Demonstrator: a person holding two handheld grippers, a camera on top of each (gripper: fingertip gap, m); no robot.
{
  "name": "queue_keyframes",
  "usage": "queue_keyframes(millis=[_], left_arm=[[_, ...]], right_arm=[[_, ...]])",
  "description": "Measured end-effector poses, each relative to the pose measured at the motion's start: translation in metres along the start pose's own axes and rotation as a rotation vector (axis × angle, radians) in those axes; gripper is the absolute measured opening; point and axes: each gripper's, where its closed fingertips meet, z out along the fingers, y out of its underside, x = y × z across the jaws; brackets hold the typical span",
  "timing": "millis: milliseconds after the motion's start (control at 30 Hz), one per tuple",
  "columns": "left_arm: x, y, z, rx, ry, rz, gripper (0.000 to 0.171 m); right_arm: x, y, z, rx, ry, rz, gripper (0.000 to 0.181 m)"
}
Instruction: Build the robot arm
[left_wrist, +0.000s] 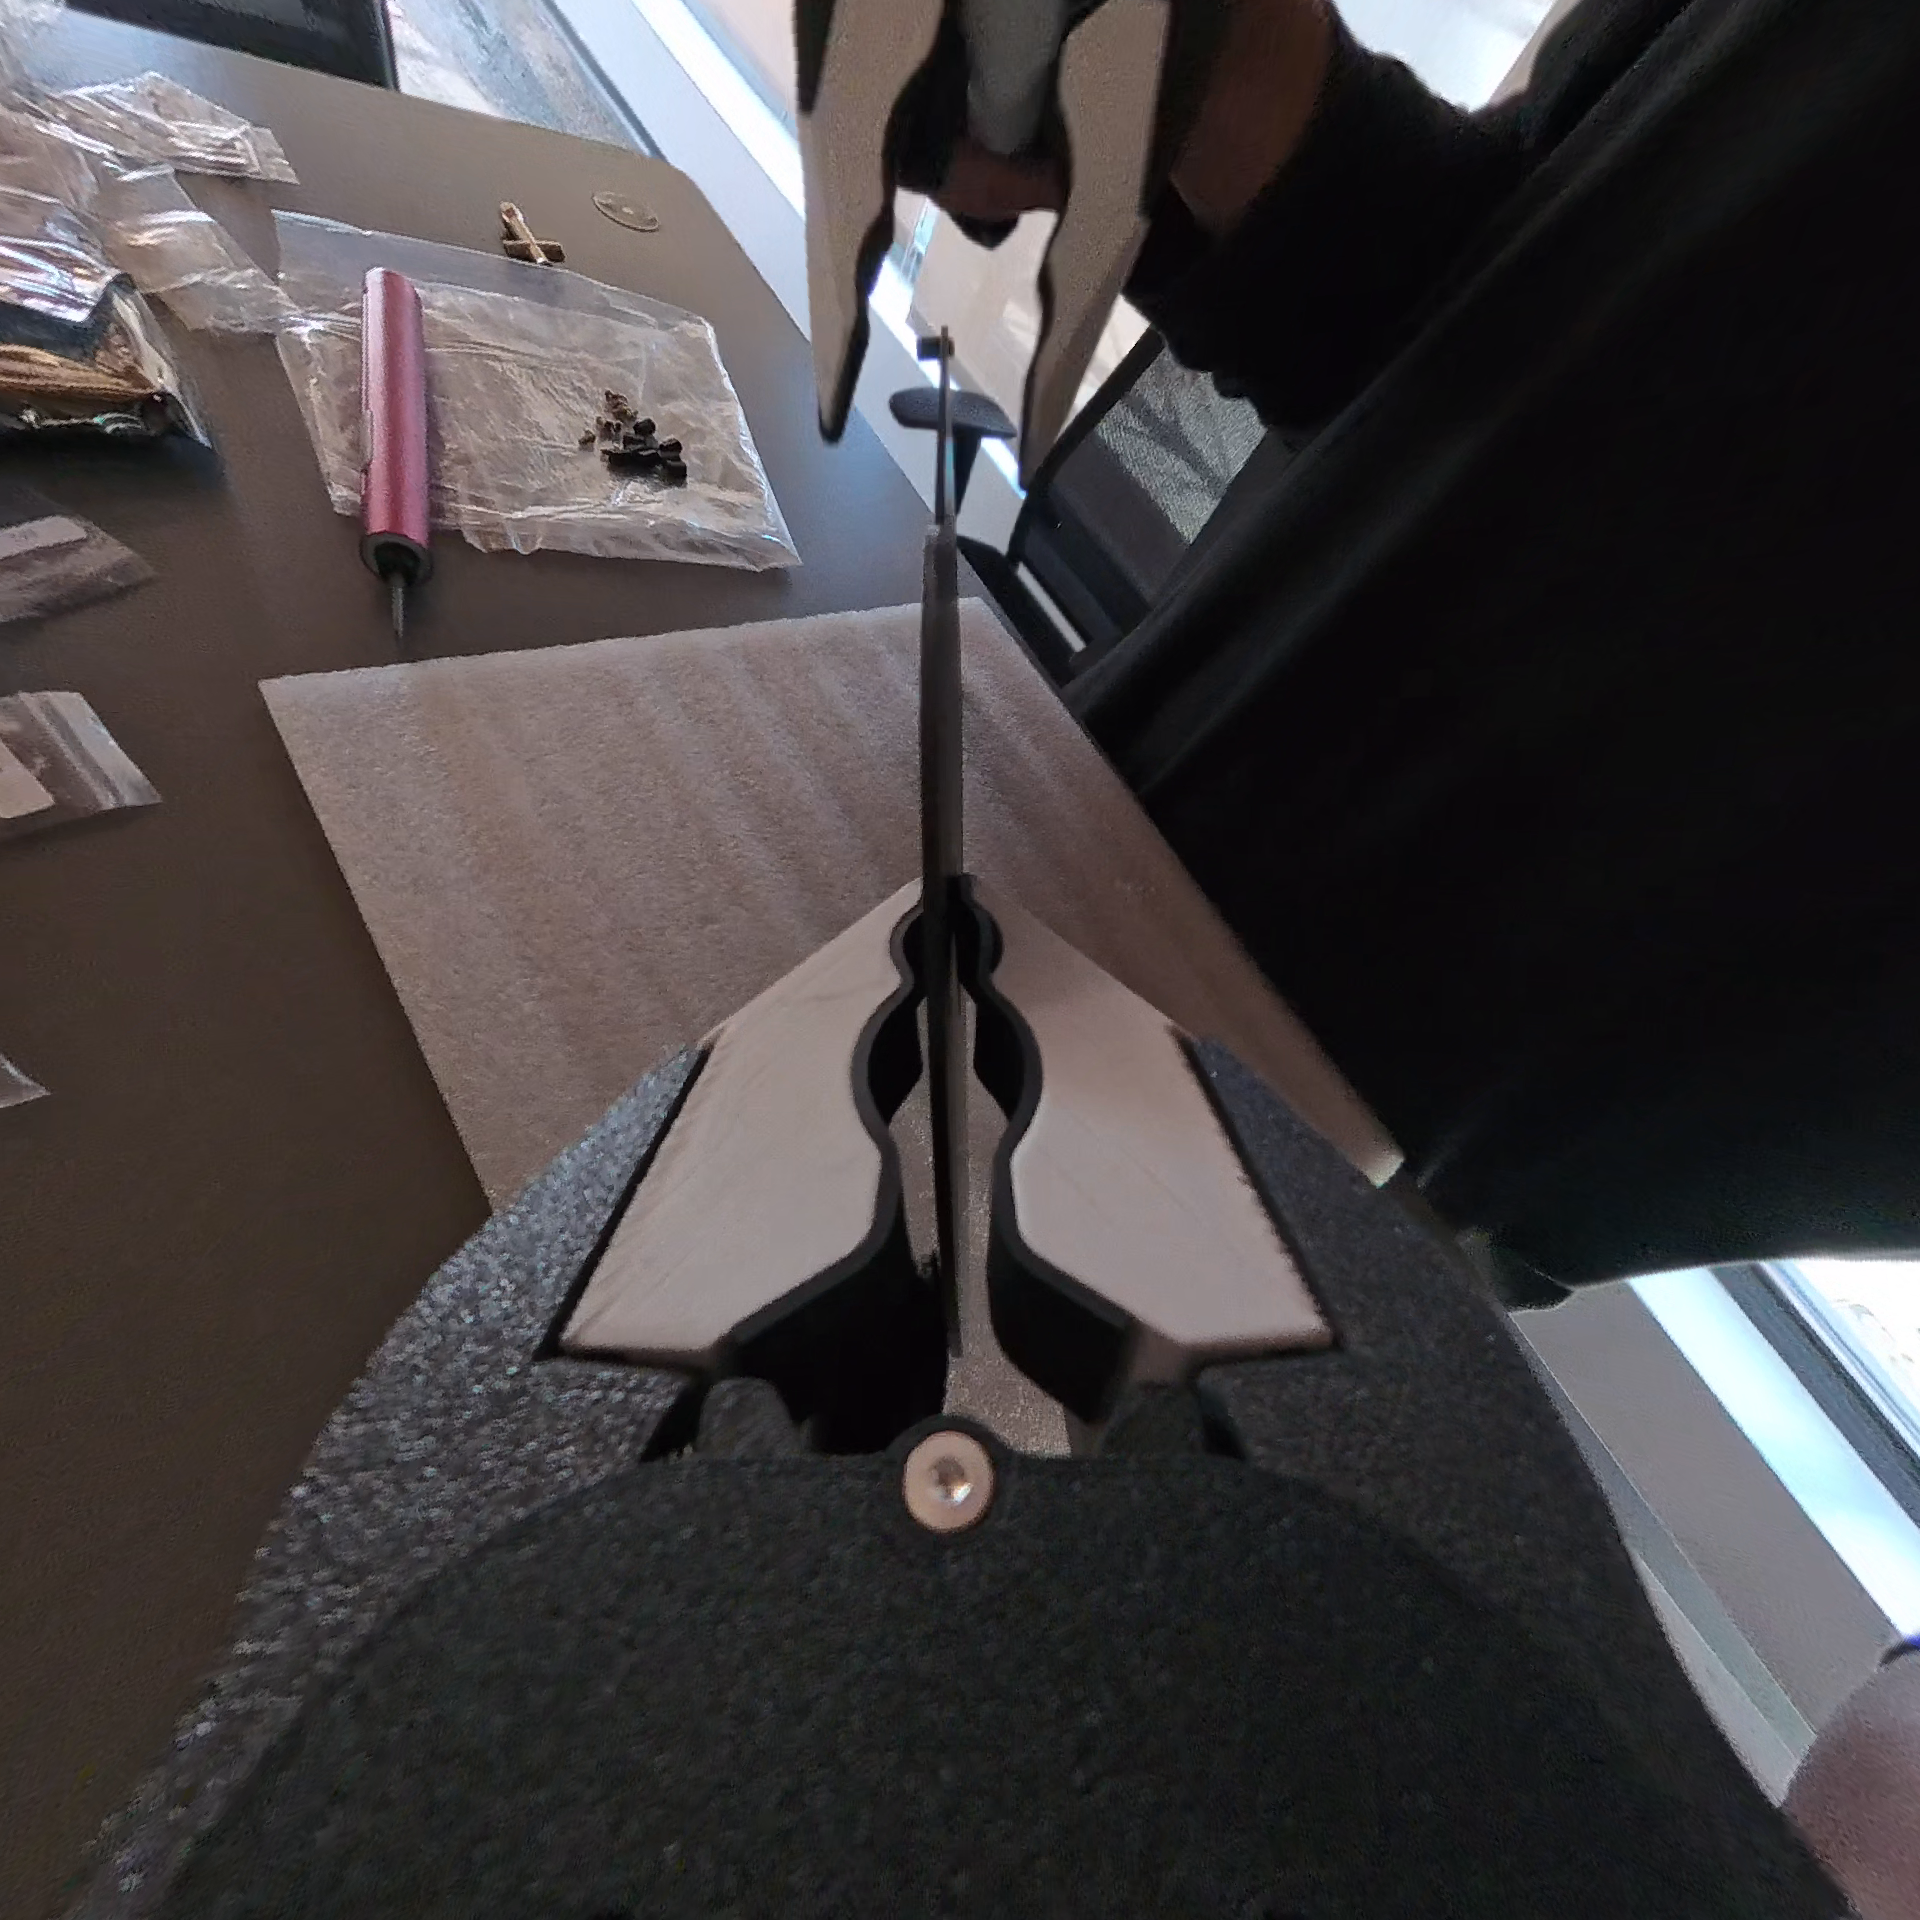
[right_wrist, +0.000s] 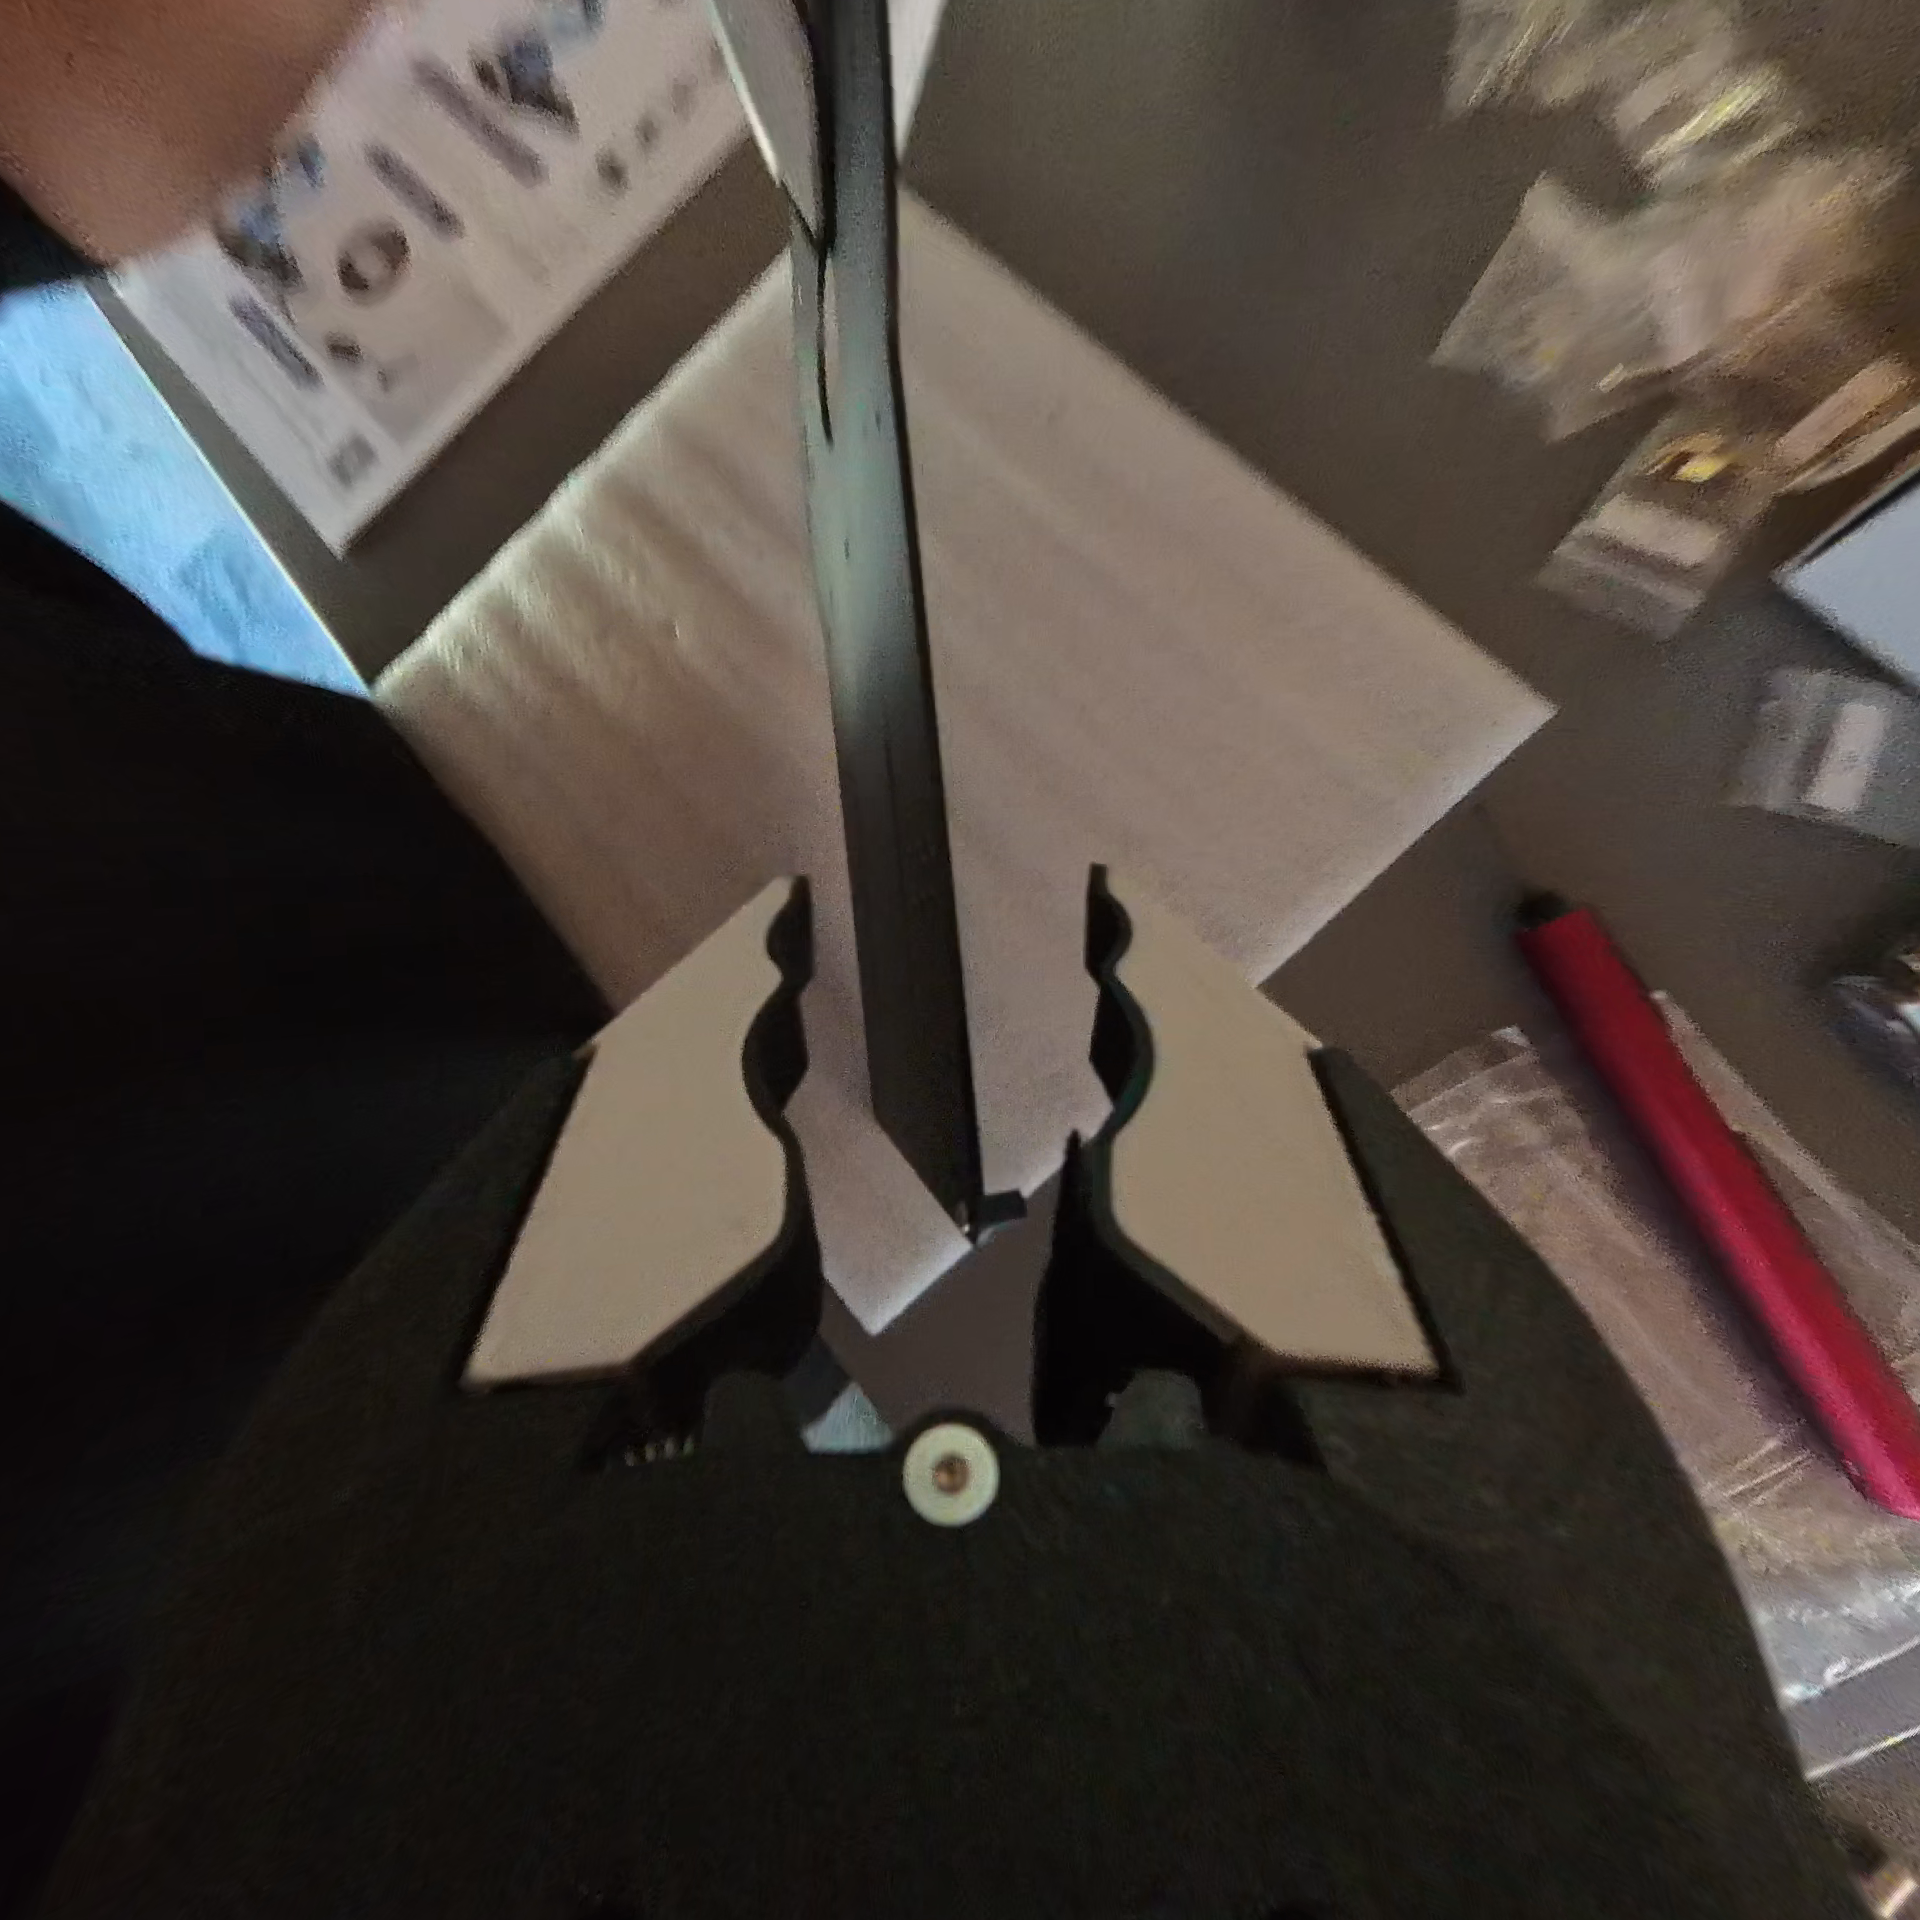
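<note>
My left gripper (left_wrist: 951, 904) is shut on a thin black flat strip (left_wrist: 940, 727), seen edge-on and sticking straight out from the fingers above a white foam sheet (left_wrist: 623, 831). My right gripper (left_wrist: 930, 447) hangs open at the strip's far end, one finger on each side. In the right wrist view the right gripper (right_wrist: 945, 894) is open and the strip (right_wrist: 862, 623) runs between its fingers without clear contact. One white finger of the left gripper (right_wrist: 774, 114) shows at the top, on the strip. This view is blurred.
A red screwdriver (left_wrist: 395, 416) lies on a clear plastic bag (left_wrist: 582, 499) with small dark screws (left_wrist: 639, 436); it also shows in the right wrist view (right_wrist: 1714, 1195). More bags (left_wrist: 83, 343) clutter the dark table (left_wrist: 156, 1039). A black sleeve (left_wrist: 1558, 623) and an office chair (left_wrist: 1122, 457) are beside the table's edge.
</note>
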Motion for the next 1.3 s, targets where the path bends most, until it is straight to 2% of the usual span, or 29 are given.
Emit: queue_keyframes(millis=[33, 67, 167, 200, 233, 300, 367, 467, 500, 633, 700, 800, 867, 933, 1000, 1067, 1100, 1167, 1200, 1233, 1300], left_arm=[[0.003, 0.0, 0.0, -0.007, -0.009, 0.008, 0.001], [0.005, 0.002, 0.0, -0.016, -0.018, 0.009, 0.001], [0.011, 0.019, -0.001, -0.085, -0.067, 0.011, 0.001], [0.014, 0.02, -0.002, -0.088, -0.075, 0.012, 0.001], [0.017, 0.02, -0.002, -0.084, -0.077, 0.015, 0.001], [0.021, 0.022, -0.001, -0.119, -0.074, 0.013, 0.001], [0.022, 0.023, -0.001, -0.164, -0.074, 0.008, 0.002], [0.018, 0.024, -0.001, -0.283, -0.105, -0.03, 0.002], [0.018, 0.026, -0.001, -0.342, -0.111, -0.031, 0.004], [0.02, 0.016, 0.005, -0.548, -0.098, -0.027, 0.032], [0.023, -0.001, 0.016, -0.642, -0.111, 0.008, 0.06], [0.037, -0.041, 0.046, -0.685, -0.079, 0.182, 0.056], [0.039, -0.049, 0.06, -0.762, -0.066, 0.243, 0.049], [0.035, -0.048, 0.067, -0.835, -0.067, 0.262, 0.032], [0.04, -0.044, 0.068, -0.861, -0.01, 0.245, 0.002], [0.042, -0.046, 0.063, -0.857, -0.014, 0.274, 0.0], [0.044, -0.047, 0.059, -0.849, -0.017, 0.28, 0.001], [0.051, -0.05, 0.046, -0.821, -0.009, 0.262, 0.0], [0.052, -0.052, 0.038, -0.8, -0.021, 0.251, 0.001], [0.052, -0.055, 0.029, -0.779, -0.041, 0.242, 0.001], [0.051, -0.062, 0.008, -0.74, -0.083, 0.22, 0.001]], right_arm=[[-0.001, 0.005, 0.004, -0.047, -0.02, 0.008, 0.048], [-0.002, 0.007, 0.0, -0.035, -0.03, 0.033, 0.049], [0.009, 0.013, -0.038, 0.219, 0.042, 0.114, 0.05], [0.017, 0.027, -0.048, 0.29, 0.08, 0.159, 0.049], [0.015, 0.046, -0.047, 0.316, 0.052, 0.21, 0.049], [-0.001, 0.073, -0.021, 0.322, -0.068, 0.295, 0.053], [-0.015, 0.07, 0.006, 0.371, -0.121, 0.279, 0.047], [-0.017, 0.05, 0.02, 0.489, -0.097, 0.241, 0.013], [-0.014, 0.049, 0.022, 0.506, -0.052, 0.224, 0.007], [-0.034, 0.037, 0.011, 0.543, -0.086, 0.106, 0.001], [-0.042, 0.022, 0.003, 0.549, -0.102, 0.102, 0.0], [-0.049, 0.0, -0.004, 0.492, -0.067, 0.03, 0.002], [-0.05, -0.016, -0.008, 0.472, -0.052, -0.006, 0.001], [-0.051, -0.031, -0.011, 0.474, -0.049, -0.047, 0.0], [-0.053, -0.045, -0.013, 0.49, -0.05, -0.092, 0.001], [-0.051, -0.053, -0.015, 0.512, -0.023, -0.132, 0.001], [-0.054, -0.057, -0.024, 0.575, -0.03, -0.164, 0.003], [-0.048, -0.056, -0.055, 0.792, 0.004, -0.134, 0.027], [-0.037, -0.046, -0.063, 0.877, 0.039, -0.091, 0.029], [-0.032, -0.036, -0.06, 0.933, 0.035, -0.053, 0.03], [-0.039, -0.029, -0.019, 0.87, -0.073, 0.007, 0.045]])
